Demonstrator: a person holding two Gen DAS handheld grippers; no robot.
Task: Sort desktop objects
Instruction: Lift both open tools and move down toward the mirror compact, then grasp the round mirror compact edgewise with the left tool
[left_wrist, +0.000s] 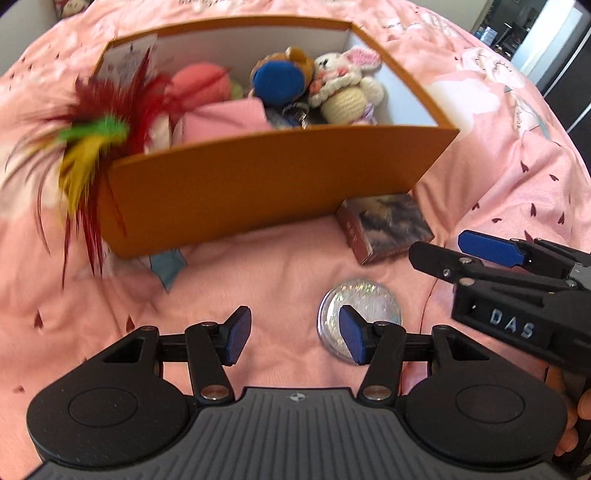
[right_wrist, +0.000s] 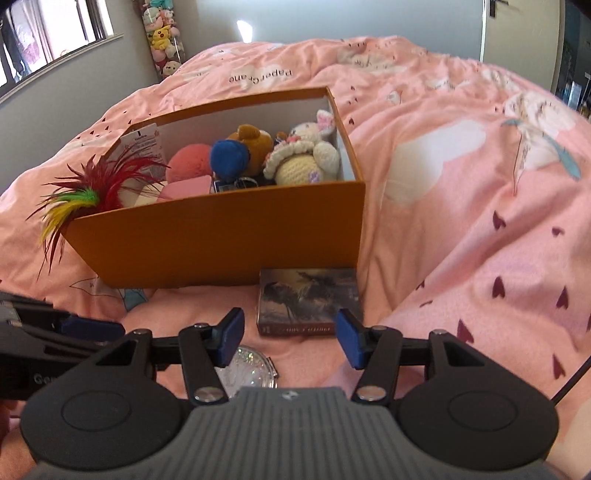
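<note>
— The left gripper hangs over the pink bedspread with its jaws apart and nothing between them; the round glittery case lies just past its right pad.

— And the right gripper?

— Also spread, also empty. It's angled down towards the small picture box, which lies flat right against the front wall of the orange box. I'd guess that's what it means to take.

— Why are those two things still out on the bed?

— They look like the last loose pieces. The orange box already holds the crochet rabbit, the brown bear, a blue ball and a pink one, with the feather toy hanging over its corner.

— So both hands come in side by side?

— Yes, close together, probably one item each. The low, flat case may be awkward to pinch off soft bedding.
</note>
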